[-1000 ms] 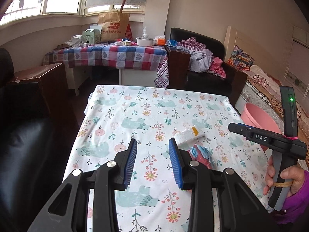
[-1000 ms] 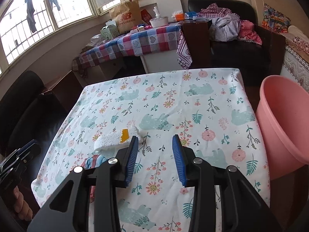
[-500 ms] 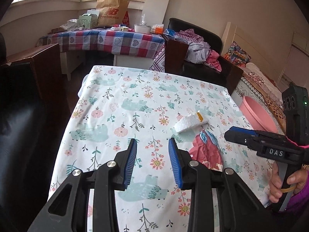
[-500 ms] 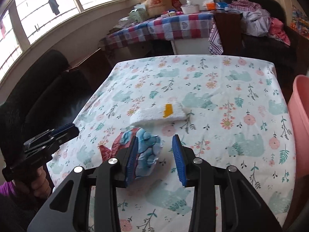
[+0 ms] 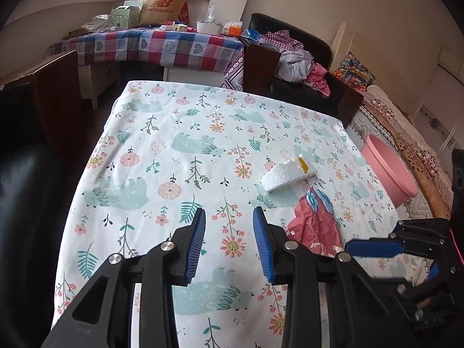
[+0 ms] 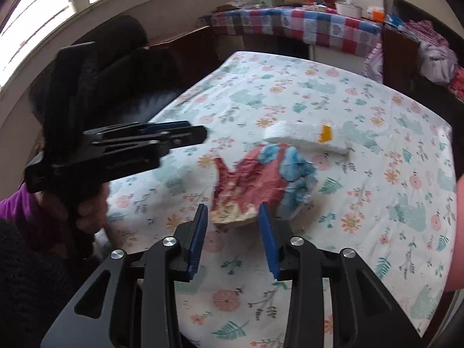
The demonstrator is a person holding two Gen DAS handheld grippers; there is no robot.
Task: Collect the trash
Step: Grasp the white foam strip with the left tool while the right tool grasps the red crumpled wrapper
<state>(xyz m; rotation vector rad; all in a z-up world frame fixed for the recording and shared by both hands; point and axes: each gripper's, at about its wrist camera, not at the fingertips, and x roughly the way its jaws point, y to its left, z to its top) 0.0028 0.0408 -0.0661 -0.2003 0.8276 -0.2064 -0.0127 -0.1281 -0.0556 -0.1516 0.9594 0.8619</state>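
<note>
Crumpled red-and-blue paper wrapper (image 6: 261, 177) lies just ahead of right gripper (image 6: 233, 237), jaws apart, empty; left gripper (image 5: 229, 245), also apart, sits farther.

The pink basin (image 6: 459, 232) is cut off by the right edge.

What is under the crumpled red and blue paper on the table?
The crumpled red and blue paper lies on the flowery tablecloth. Cloth shows all around it. Whatever sits directly beneath is covered. The white foam piece touches its far edge.
</note>
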